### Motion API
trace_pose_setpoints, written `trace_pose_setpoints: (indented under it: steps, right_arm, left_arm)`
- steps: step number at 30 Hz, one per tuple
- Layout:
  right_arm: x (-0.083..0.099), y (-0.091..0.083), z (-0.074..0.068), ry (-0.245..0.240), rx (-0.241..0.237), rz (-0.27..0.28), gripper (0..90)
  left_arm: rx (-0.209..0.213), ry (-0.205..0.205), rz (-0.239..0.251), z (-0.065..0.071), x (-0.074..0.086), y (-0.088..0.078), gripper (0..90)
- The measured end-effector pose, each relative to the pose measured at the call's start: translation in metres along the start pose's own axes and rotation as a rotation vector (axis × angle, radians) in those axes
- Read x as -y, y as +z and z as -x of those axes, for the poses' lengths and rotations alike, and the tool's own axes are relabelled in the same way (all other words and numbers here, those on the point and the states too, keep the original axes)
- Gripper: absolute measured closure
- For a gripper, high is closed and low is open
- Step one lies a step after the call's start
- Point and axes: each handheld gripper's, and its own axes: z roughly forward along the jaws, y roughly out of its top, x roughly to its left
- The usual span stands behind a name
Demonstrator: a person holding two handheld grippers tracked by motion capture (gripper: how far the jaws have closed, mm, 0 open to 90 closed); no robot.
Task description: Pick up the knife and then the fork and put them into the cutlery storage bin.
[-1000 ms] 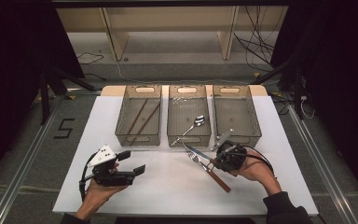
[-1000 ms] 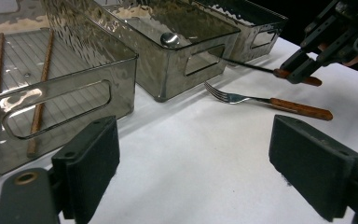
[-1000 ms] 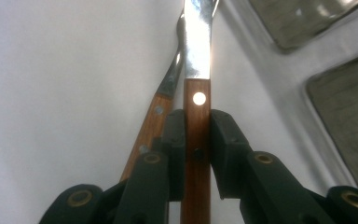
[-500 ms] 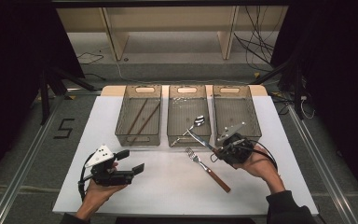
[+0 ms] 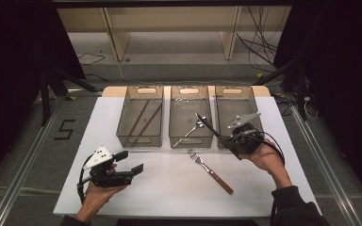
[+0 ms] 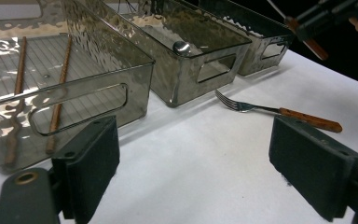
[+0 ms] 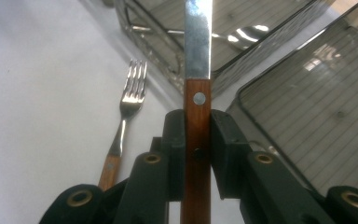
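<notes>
A knife point(image 5: 206, 125) with a wooden handle and a steel blade point(image 7: 198, 37) is clamped by its handle in my right gripper point(image 5: 224, 139), which is shut on it. It hangs above the table in front of the middle bin point(image 5: 188, 141) and the right bin point(image 5: 235, 89), blade pointing up and left. A fork point(image 5: 209, 170) with a wooden handle lies on the white table below it, tines toward the bins. At the front left my left gripper point(image 5: 131, 161) stands open with nothing between its jaws point(image 6: 196, 163).
Three clear grey bins stand in a row at the back. The left bin point(image 5: 139, 140) holds two chopsticks point(image 6: 60, 93), the middle one a spoon point(image 6: 182, 46). The right gripper point(image 6: 321, 16) with the knife handle point(image 6: 314, 46) shows far off in the left gripper view.
My right gripper has lifted the knife off the table beside the fork and carried it up toward the bins. The fork and the left gripper have stayed put.
</notes>
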Motion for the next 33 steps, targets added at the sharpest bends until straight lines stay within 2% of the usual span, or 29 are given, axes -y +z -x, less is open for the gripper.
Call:
trace_pose_setpoints:
  steps: [2, 9, 21, 33]
  right_arm:
    - [-0.001, -0.002, 0.003, 0.010, 0.004, 0.009, 77.4]
    - [-0.007, -0.003, 0.014, 0.051, 0.029, 0.033, 77.3]
    - [-0.018, -0.009, 0.033, 0.112, 0.073, 0.072, 77.4]
    - [-0.027, -0.006, 0.050, 0.168, 0.108, 0.080, 77.3]
  left_arm:
    - [-0.001, 0.012, -0.007, 0.000, 0.000, 0.000, 15.7]
    - [-0.005, -0.005, 0.002, -0.001, 0.000, -0.002, 15.6]
    - [-0.004, -0.008, 0.012, -0.002, 0.000, -0.002, 15.6]
    - [-0.005, -0.009, 0.022, -0.002, 0.000, -0.003, 15.6]
